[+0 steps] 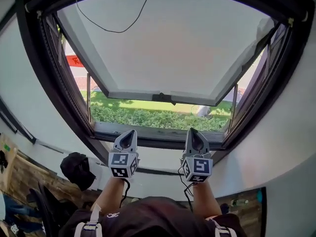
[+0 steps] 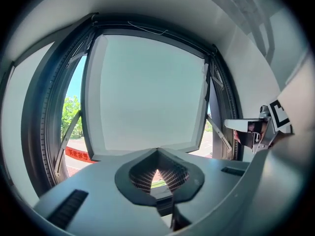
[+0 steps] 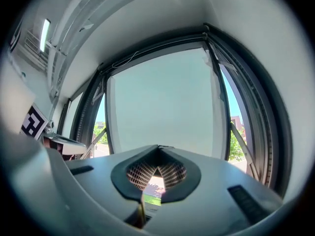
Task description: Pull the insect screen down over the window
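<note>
The window's dark frame (image 1: 148,134) fills the head view, and its pale sash (image 1: 168,43) swings outward with a dark handle (image 1: 163,98) on its lower rail. A thin dark cord (image 1: 113,29) loops down from the top of the frame. I cannot make out any screen across the opening. My left gripper (image 1: 130,133) and right gripper (image 1: 192,131) are side by side just in front of the lower frame rail, both shut with nothing in them. The left gripper (image 2: 157,152) and the right gripper (image 3: 158,148) each point level at the sash.
Outside lie a hedge (image 1: 148,117), grass and a red banner (image 1: 75,60). White wall surrounds the frame. A black bag (image 1: 78,169) and wooden furniture (image 1: 19,177) are low on the left, and a bottle (image 1: 239,202) lies on the floor at the lower right.
</note>
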### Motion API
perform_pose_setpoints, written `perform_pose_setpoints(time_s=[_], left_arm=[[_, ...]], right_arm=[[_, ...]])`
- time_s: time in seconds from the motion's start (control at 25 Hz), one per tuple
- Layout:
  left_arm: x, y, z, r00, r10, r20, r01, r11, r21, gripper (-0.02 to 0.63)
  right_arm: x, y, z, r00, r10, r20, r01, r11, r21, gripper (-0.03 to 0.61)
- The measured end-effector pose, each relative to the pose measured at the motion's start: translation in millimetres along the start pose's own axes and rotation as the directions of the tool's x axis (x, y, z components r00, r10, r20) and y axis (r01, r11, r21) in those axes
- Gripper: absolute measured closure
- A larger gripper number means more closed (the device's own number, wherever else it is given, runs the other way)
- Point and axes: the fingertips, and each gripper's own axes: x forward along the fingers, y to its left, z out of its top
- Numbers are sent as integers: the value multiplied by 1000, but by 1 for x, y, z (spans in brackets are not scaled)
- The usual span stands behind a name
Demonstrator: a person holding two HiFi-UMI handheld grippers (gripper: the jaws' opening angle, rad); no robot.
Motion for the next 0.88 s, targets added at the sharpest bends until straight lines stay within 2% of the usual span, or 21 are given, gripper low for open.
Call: perform_pose_setpoints(time_s=[0.24, 0.52, 0.68, 0.76, 0.8, 0.84, 0.88], left_arm=[[7, 21, 1, 999, -40, -12, 40, 999, 11, 600], [12, 23, 7, 998, -57, -5, 58, 996, 63, 600], [15, 21, 11, 998, -56, 5, 54, 989, 139, 598], [17, 21, 15, 999, -53, 13, 49, 977, 206, 598], [19, 23, 19, 999, -40, 21, 33, 968, 247, 598], [20, 25, 24, 999, -17, 36, 6, 954, 298, 598], [22, 29, 30, 998, 15, 58, -36, 929, 367, 598]], right_arm=[[6, 14, 2, 999, -37, 8, 37, 998, -49, 575], [10, 6, -3, 997, -76, -23, 73, 989, -128, 575], [9, -8, -2, 993, -106, -45, 95, 976, -197, 575], [10, -10, 1, 992, -118, -53, 96, 946, -309, 575], [10, -10, 5, 992, -119, -40, 93, 912, -399, 575], [11, -9, 8, 993, -118, -24, 91, 861, -500, 575], [12, -9, 10, 993, -120, -11, 90, 798, -595, 575]])
